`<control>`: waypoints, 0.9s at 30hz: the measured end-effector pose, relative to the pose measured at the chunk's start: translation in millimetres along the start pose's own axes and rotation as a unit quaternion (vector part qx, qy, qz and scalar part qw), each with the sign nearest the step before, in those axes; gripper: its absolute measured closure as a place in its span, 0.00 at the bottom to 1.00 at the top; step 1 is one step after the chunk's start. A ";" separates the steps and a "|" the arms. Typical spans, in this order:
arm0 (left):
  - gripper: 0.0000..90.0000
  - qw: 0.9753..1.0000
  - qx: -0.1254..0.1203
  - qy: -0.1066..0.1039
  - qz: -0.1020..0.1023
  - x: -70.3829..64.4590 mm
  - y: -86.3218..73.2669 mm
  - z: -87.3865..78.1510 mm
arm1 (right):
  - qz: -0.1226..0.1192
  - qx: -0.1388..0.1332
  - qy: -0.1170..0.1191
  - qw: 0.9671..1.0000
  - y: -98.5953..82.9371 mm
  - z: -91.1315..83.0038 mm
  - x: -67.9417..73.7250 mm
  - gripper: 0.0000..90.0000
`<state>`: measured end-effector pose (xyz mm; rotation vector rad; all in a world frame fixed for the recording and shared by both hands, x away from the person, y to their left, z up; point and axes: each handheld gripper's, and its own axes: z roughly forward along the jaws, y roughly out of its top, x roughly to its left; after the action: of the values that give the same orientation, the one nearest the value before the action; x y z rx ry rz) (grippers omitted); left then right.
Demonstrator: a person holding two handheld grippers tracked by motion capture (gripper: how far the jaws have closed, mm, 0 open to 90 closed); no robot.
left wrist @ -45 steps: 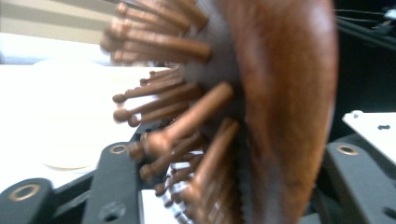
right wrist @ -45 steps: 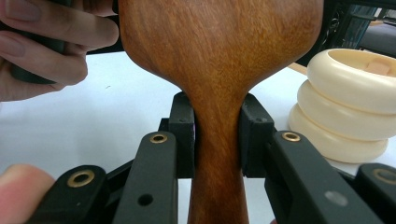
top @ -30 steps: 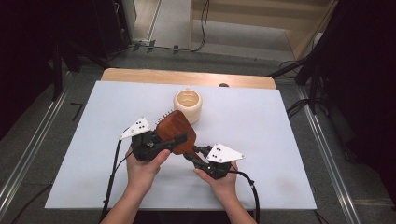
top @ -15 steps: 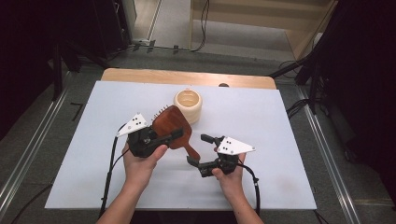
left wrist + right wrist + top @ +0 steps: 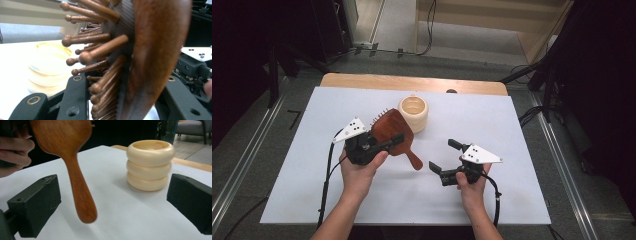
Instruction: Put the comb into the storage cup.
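Note:
A brown wooden hairbrush (image 5: 395, 136) is held above the table by its head, handle pointing toward the right hand. My left gripper (image 5: 388, 140) is shut on the brush head; in the left gripper view the pins and wooden back (image 5: 155, 50) sit between the jaws. A cream ribbed cup (image 5: 413, 113) stands just behind the brush. My right gripper (image 5: 446, 156) is open to the right of the handle tip, holding nothing. In the right gripper view the brush handle (image 5: 81, 192) hangs between the wide-apart jaws and the cup (image 5: 149, 164) stands beyond.
The white table sheet (image 5: 512, 125) has bare room to the right and along the front. A wooden strip (image 5: 412, 82) edges the far side. Cables trail from both grippers toward the near edge.
My right gripper let go of the brush handle, opened and drew back to the right. The left gripper lifted the brush slightly up and left, still holding it.

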<state>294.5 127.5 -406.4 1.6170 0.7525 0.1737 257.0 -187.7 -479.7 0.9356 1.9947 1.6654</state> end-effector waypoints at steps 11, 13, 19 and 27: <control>0.67 1.000 -0.004 0.004 -0.003 6.4 6.7 -3.9 | 0.007 -0.004 -0.023 1.000 -10.4 -24.8 -16.2 0.00; 0.67 1.000 -0.004 0.007 -0.002 7.4 8.2 -4.7 | 0.010 -0.005 -0.028 1.000 -12.3 -29.4 -19.0 0.00; 0.67 1.000 -0.007 0.012 -0.002 11.6 12.2 -8.2 | 0.013 -0.004 -0.040 0.999 -19.2 -43.2 -26.9 0.00; 0.67 1.000 -0.014 0.016 0.002 14.7 20.3 -12.3 | 0.020 0.003 -0.059 0.998 -28.7 -62.5 -37.0 0.00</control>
<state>307.0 145.8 -389.5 1.5930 0.7677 0.2117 234.7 -260.3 -497.8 1.0565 1.9158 1.5875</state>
